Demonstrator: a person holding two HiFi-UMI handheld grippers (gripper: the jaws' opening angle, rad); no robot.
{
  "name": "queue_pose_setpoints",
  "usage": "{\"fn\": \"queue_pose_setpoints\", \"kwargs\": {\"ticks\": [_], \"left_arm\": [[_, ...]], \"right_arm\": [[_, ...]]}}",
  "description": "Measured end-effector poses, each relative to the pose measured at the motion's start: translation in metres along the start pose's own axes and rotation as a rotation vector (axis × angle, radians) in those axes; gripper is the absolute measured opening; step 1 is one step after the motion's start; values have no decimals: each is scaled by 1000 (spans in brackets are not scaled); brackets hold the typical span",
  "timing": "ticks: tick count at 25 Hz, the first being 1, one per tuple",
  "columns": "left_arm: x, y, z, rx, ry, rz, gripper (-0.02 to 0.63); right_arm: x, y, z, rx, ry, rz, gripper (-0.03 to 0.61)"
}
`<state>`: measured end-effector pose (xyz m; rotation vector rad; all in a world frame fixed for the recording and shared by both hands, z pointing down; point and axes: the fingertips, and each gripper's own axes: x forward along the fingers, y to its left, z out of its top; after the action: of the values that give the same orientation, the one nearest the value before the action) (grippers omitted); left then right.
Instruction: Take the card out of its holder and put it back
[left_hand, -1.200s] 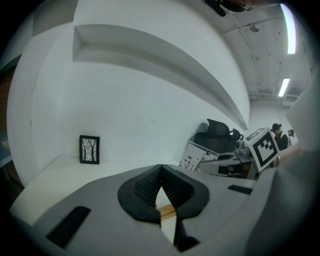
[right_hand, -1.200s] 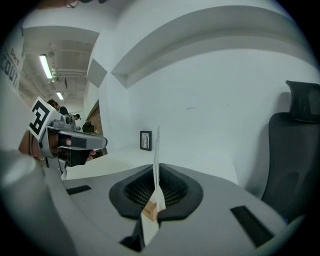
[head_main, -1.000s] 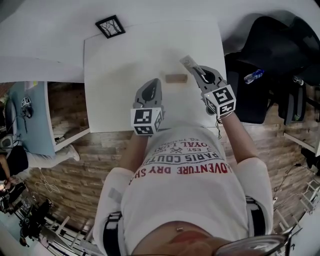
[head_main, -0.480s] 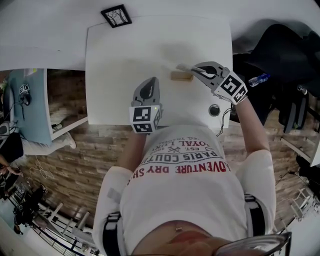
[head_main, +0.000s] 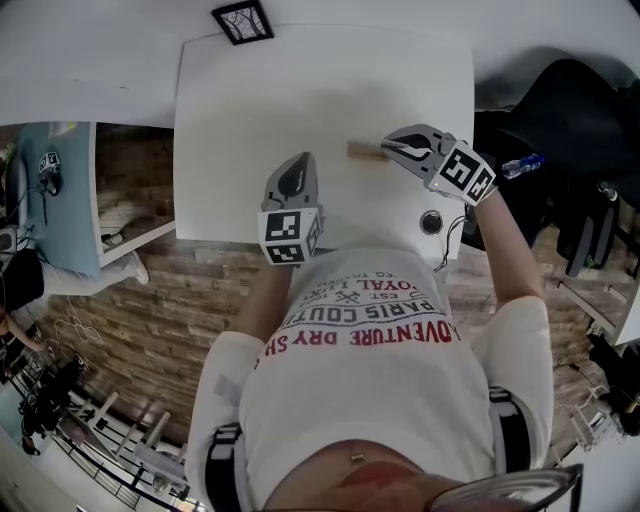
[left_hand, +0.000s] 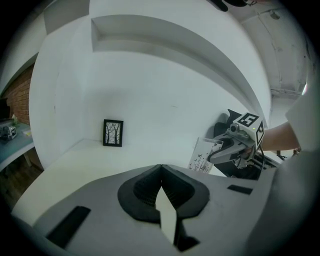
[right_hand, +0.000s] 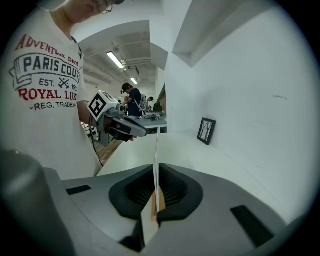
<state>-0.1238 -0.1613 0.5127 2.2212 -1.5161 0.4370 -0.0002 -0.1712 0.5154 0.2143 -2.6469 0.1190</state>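
Observation:
A small wooden card holder (head_main: 360, 150) lies on the white table (head_main: 250, 120), right of centre. My right gripper (head_main: 388, 146) is at the holder's right end, shut on a thin white card (left_hand: 204, 154) printed with small dark marks. In the right gripper view the card (right_hand: 156, 145) stands edge-on between the jaws of the right gripper (right_hand: 156, 172), with the brown holder (right_hand: 161, 200) just beneath it. I cannot tell whether the card's edge sits in the slot. My left gripper (head_main: 299, 162) hovers to the holder's left, apart from it. In its own view the left gripper (left_hand: 160, 169) is shut and holds nothing.
A black framed picture (head_main: 243, 21) stands at the table's far left edge against the wall. A round cable hole (head_main: 431, 220) is in the near right corner. A black chair (head_main: 560, 110) and a water bottle (head_main: 520, 165) are beyond the table's right edge.
My right gripper has swung round with the card, from pointing up past the holder to lying level at the holder's right end, and come lower. The left gripper has barely shifted.

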Motion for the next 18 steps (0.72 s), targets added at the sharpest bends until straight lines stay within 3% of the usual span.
{"fn": "queue_pose_setpoints", "kwargs": {"ticks": [12,18], "left_arm": [[3,0,-4,-26,11,0,25],[5,0,-6,-23,21,2,25]], "right_arm": [[9,1,-6,-46,82,77,35],[15,0,-22,-13,80,78,35]]}}
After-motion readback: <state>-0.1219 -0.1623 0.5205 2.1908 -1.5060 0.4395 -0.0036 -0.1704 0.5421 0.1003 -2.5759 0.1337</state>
